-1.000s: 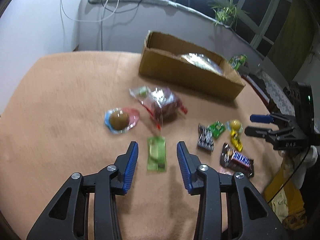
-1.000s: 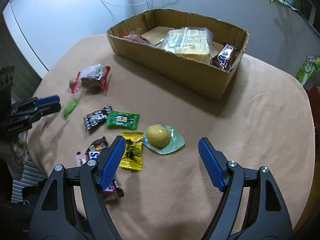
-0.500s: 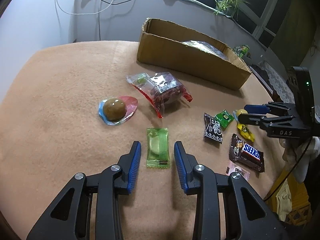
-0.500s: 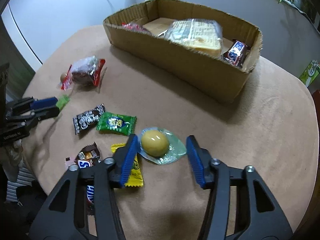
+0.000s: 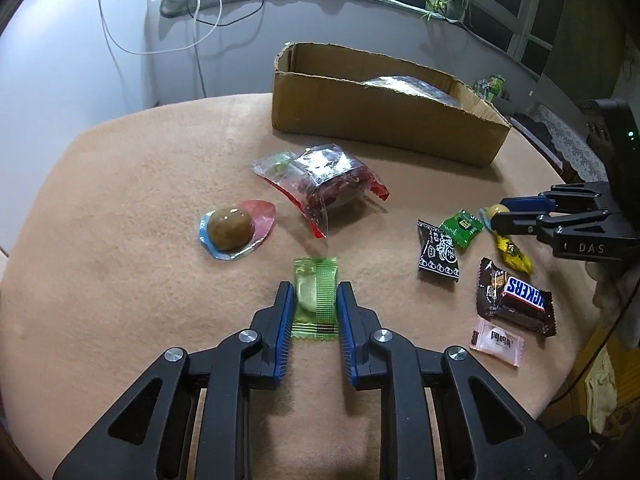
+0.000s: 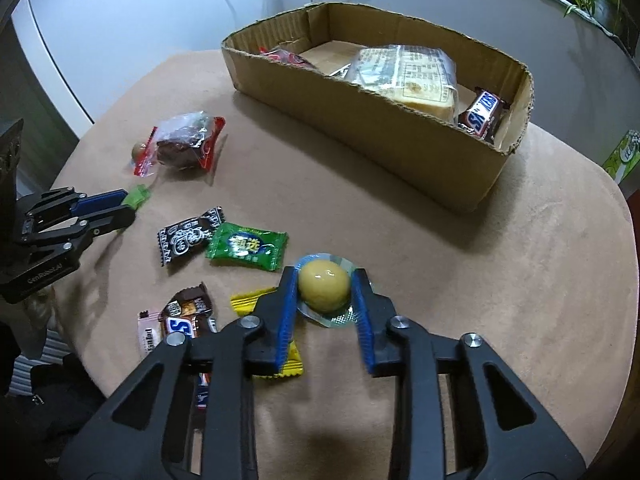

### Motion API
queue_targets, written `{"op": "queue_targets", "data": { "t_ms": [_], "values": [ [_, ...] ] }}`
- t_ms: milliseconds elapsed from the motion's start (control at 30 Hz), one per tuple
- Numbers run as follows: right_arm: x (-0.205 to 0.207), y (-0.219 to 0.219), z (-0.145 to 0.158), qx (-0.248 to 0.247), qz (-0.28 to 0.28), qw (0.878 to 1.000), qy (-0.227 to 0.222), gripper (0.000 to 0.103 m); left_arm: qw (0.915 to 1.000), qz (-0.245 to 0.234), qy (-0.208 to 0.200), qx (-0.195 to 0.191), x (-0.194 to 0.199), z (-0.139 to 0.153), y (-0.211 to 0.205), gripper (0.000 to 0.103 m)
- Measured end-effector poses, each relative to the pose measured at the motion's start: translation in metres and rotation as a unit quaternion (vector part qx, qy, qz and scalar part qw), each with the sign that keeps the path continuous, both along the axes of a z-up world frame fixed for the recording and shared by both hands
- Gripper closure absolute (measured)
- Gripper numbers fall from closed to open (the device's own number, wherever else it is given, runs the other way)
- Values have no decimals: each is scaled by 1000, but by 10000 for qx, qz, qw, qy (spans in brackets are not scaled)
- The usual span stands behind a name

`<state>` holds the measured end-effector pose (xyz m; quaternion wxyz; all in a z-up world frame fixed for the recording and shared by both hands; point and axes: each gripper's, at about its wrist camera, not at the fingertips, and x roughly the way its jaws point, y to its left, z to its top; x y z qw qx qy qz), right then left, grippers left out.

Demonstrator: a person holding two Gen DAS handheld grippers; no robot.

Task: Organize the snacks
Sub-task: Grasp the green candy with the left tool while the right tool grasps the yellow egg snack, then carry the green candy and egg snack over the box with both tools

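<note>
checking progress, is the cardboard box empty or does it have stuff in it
Not empty: the cardboard box holds a bagged bread slice, a snickers bar and a red packet.

Black plastic left gripper (image 5: 314, 300) and right gripper (image 6: 325, 286), blue ribbed jaws, silver screws, white "DAS" lettering

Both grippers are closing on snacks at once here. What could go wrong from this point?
The left gripper pinches the flat green packet by its edges; it may buckle and slip out. The right gripper squeezes the round yellow jelly cup, which could pop free or crush. Its left finger overlies the yellow candy, which it may drag along.
</note>
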<state>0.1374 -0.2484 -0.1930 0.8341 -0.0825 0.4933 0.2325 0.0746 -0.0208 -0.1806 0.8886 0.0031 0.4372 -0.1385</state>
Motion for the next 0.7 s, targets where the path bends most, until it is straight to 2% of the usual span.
{"op": "queue_targets", "data": {
  "t_ms": [200,467,700],
  "values": [
    [-3,5,0,-107,59,9999,-89,75,9999,47,21,-103,1,1,3,84],
    [-3,-7,15,155,-119,9997,-121,75,9992,91,12,-382,-2,10,9,84],
    [-9,-11,35,292,-145,9990,-296,75,9985,94,-164,-516,-5,26,11,84]
  ]
}}
